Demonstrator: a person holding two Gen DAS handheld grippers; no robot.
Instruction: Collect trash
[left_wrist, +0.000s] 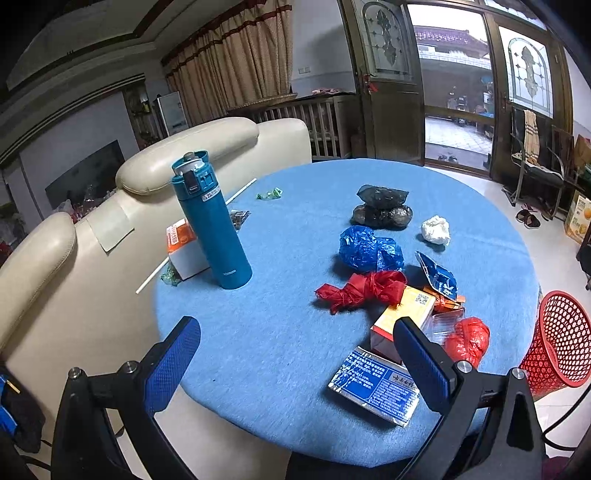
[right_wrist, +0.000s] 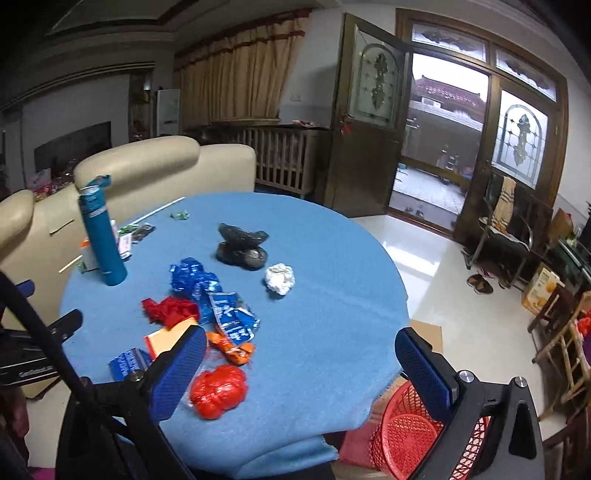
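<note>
Round table (left_wrist: 280, 332), covered in blue cloth, is seen from both wrist views, with a cream sofa (left_wrist: 74, 266) behind its far-left edge. Red mesh basket (right_wrist: 406, 435) is placed on the floor just beside the near-right table edge. Teal flask (left_wrist: 212, 221) is stood upright at the left of the table, next to a small white-and-orange box (left_wrist: 181, 245).

Trash is scattered over the table's right half. A black bag (left_wrist: 382, 206) is seen at the far side, with a white paper wad (left_wrist: 436, 229) to its right. A crumpled blue bag (left_wrist: 369, 249) and a red bag (left_wrist: 364, 290) are laid nearer, touching each other. A blue foil wrapper (left_wrist: 437, 277), an orange carton (left_wrist: 404, 321) and a crushed red lump (right_wrist: 218, 391) are grouped near the front edge. A flat blue sachet (left_wrist: 375, 386) is laid at the very front.

Left gripper (left_wrist: 295, 362) is held above the near table edge, fingers spread wide, nothing between them. Right gripper (right_wrist: 301, 369) is held likewise, fingers apart and empty, red lump just beside its left finger (right_wrist: 177, 373).
</note>
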